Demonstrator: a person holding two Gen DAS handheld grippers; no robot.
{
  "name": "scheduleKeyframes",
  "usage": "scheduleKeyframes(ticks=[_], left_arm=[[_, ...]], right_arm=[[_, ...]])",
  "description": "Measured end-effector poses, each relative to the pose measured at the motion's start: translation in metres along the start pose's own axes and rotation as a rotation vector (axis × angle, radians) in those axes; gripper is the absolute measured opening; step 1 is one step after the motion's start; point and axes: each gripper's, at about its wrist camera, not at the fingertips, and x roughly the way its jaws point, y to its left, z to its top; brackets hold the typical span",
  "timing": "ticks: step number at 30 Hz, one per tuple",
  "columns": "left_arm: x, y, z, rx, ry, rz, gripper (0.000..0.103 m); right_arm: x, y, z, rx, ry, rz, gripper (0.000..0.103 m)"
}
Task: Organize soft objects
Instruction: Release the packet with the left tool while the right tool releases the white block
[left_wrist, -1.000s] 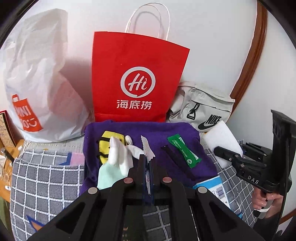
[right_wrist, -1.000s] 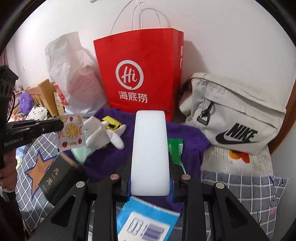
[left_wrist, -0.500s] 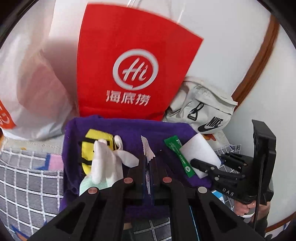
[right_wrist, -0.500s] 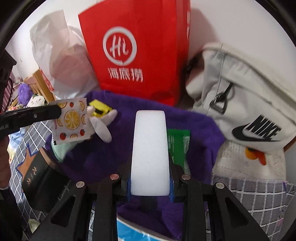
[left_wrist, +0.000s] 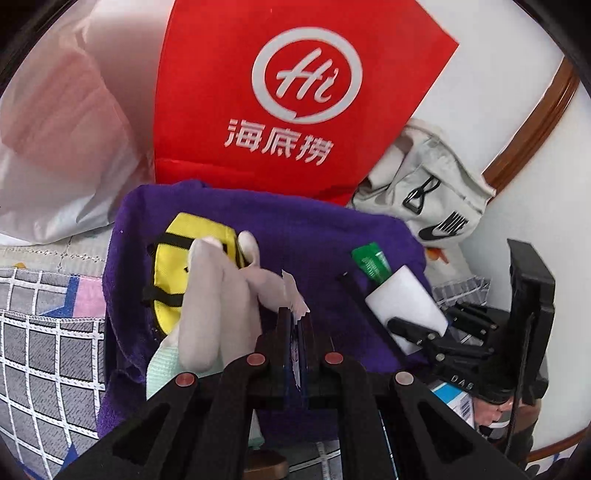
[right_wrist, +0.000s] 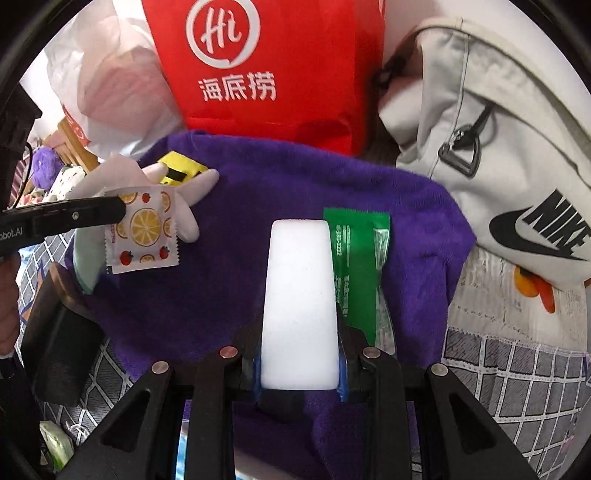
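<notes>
The right gripper (right_wrist: 299, 321) fingers clamp a white sponge (right_wrist: 299, 306) above the purple towel (right_wrist: 236, 266); at ten o'clock, the left gripper (left_wrist: 294, 332) pinches a fruit-print sachet (right_wrist: 142, 230).

Purple towel (right_wrist: 258, 206), red bag (right_wrist: 280, 66) — white sponge (right_wrist: 299, 306), green sachet (right_wrist: 365, 254), orange-slice-printed packet (right_wrist: 142, 229)

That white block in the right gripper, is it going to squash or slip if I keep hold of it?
The white block looks like light foam; it sticks out far past the right gripper without sagging, so probably fairly stiff. Its matte surface suggests little slipping. No denting is visible at the pads, though a harder squeeze might compress it.
</notes>
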Motion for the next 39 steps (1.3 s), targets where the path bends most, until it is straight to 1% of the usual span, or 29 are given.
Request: scheduleKeyframes(ticks=[6, 8, 9, 10, 11, 12, 13, 14, 15, 17, 23, 27, 29, 30, 31, 34, 37, 39], left_arm=[[0.005, 0.003, -0.002, -0.005, 0.034, 0.04, 0.004], [0.007, 0.005, -0.001, -0.009, 0.044, 0.046, 0.007], [0.007, 0.005, -0.001, -0.011, 0.049, 0.047, 0.009], [0.007, 0.006, -0.001, -0.015, 0.058, 0.05, 0.011], [0.007, 0.005, 0.0, -0.016, 0.061, 0.049, 0.015], [0.005, 0.005, 0.0, -0.016, 0.062, 0.046, 0.02], [0.003, 0.004, 0.0, -0.015, 0.064, 0.045, 0.029], [0.001, 0.003, 0.0, -0.015, 0.067, 0.045, 0.033], [-0.002, 0.002, -0.001, -0.014, 0.067, 0.044, 0.036], [-0.009, -0.002, -0.003, -0.002, 0.059, 0.058, 0.036], [-0.04, -0.01, -0.012, -0.003, 0.033, 0.063, 0.036], [-0.07, -0.016, -0.026, 0.014, -0.005, 0.096, 0.036], [-0.083, -0.018, -0.035, 0.019, -0.023, 0.106, 0.041], [-0.09, -0.02, -0.04, 0.02, -0.035, 0.109, 0.042], [-0.099, -0.021, -0.048, 0.017, -0.052, 0.112, 0.043], [-0.116, -0.023, -0.066, 0.001, -0.071, 0.126, 0.043], [-0.129, -0.021, -0.086, -0.019, -0.079, 0.137, 0.043], [-0.137, -0.019, -0.101, -0.027, -0.08, 0.129, 0.043]], right_arm=[[0.002, 0.002, 0.0, -0.021, 0.013, 0.003, 0.029], [0.002, 0.002, 0.001, -0.023, 0.019, 0.006, 0.031], [0.002, 0.002, 0.001, -0.023, 0.023, 0.009, 0.032], [0.002, 0.002, 0.001, -0.024, 0.028, 0.011, 0.036], [0.001, 0.004, 0.002, -0.029, 0.028, 0.012, 0.041], [-0.002, 0.005, 0.002, -0.038, 0.024, 0.007, 0.044], [-0.005, 0.006, 0.002, -0.041, 0.019, 0.001, 0.051], [-0.01, 0.006, 0.002, -0.044, 0.01, -0.006, 0.058], [-0.015, 0.006, 0.001, -0.049, -0.004, -0.011, 0.06], [-0.026, 0.006, -0.001, -0.047, -0.022, -0.02, 0.064], [-0.062, 0.007, -0.013, 0.006, -0.069, -0.033, 0.065], [-0.094, 0.016, -0.032, 0.041, -0.11, -0.023, 0.065], [-0.106, 0.023, -0.041, 0.05, -0.124, -0.028, 0.065], [-0.112, 0.027, -0.047, 0.055, -0.13, -0.028, 0.065], [-0.117, 0.033, -0.053, 0.06, -0.131, -0.022, 0.065], [-0.136, 0.05, -0.076, 0.064, -0.133, -0.002, 0.065], [-0.15, 0.069, -0.101, 0.054, -0.137, 0.0, 0.065], [-0.158, 0.082, -0.118, 0.044, -0.138, 0.016, 0.065]])
